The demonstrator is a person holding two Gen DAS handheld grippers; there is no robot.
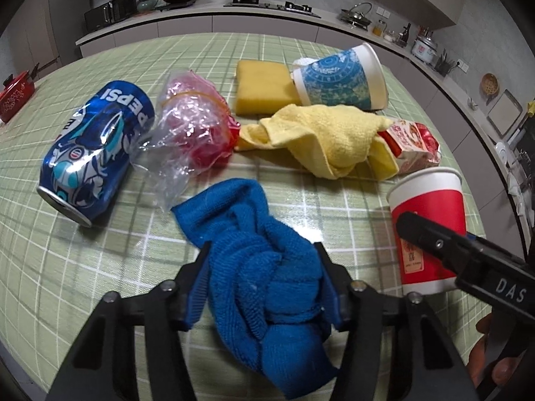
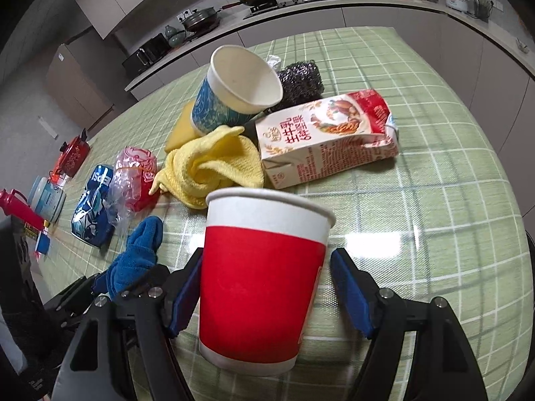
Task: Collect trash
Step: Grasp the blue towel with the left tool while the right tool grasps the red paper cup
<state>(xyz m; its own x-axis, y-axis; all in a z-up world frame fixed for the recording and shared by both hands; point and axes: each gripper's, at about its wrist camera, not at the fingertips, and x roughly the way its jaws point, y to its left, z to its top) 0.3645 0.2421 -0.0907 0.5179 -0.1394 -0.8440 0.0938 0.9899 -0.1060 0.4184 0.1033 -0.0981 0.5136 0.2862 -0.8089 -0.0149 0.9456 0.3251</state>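
One upright red cup (image 2: 260, 287), mouth upward

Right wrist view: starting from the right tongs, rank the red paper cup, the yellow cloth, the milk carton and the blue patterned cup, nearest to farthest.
1. Red paper cup: standing between the right tongs.
2. Yellow cloth: just beyond the cup, slightly left.
3. Milk carton: lying beyond and to the right; close to the cloth's range, hard to separate.
4. Blue patterned cup: tipped over, farthest back.
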